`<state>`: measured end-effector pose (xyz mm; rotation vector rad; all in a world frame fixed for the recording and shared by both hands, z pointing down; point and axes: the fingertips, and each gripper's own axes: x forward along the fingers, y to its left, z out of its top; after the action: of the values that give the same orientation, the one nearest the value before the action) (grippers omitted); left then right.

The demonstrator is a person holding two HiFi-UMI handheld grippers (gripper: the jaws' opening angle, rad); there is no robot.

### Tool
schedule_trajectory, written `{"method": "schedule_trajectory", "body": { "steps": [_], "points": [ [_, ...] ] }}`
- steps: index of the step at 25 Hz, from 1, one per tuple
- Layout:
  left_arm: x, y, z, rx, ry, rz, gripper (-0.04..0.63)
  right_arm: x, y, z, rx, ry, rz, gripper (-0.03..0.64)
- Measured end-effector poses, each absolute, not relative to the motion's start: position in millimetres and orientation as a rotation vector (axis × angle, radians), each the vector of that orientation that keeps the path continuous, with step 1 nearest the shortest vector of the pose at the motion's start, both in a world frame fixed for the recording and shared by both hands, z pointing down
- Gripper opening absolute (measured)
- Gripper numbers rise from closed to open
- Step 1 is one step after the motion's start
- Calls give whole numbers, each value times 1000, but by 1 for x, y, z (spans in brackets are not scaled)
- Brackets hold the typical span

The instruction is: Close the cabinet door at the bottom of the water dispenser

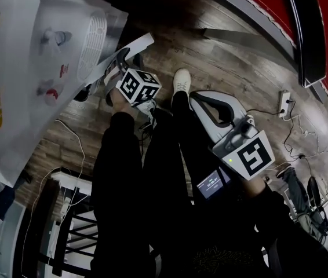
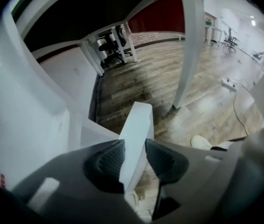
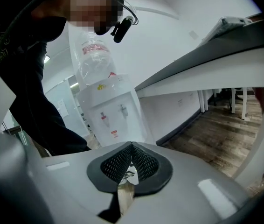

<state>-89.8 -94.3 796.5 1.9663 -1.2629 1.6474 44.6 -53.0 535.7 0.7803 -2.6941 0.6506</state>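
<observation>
The white water dispenser stands at the upper left of the head view, its two taps showing. Its lower cabinet door hangs open, a thin white panel seen edge-on. My left gripper points steeply down at that edge. In the left gripper view the cabinet door runs between the jaws of the left gripper, and both dark pads touch its faces. My right gripper hovers over the floor to the right, apart from the dispenser. Seen in its own view, the right gripper is shut on nothing, with the dispenser beyond.
The person's legs in black trousers and a white shoe stand right beside the door. A power strip and cables lie on the wood floor at right. A white table leg stands behind. A black rack is at lower left.
</observation>
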Motion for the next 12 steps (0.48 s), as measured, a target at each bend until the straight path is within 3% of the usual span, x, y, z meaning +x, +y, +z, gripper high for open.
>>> {"method": "schedule_trajectory", "body": {
  "steps": [10, 12],
  "points": [
    [-144, -162, 788, 1465, -1857, 1597, 97, 57, -68, 536, 801, -2688, 654, 2],
    [-139, -156, 784, 1486, -1895, 1595, 58, 60, -70, 538, 804, -2683, 651, 2]
  ]
}}
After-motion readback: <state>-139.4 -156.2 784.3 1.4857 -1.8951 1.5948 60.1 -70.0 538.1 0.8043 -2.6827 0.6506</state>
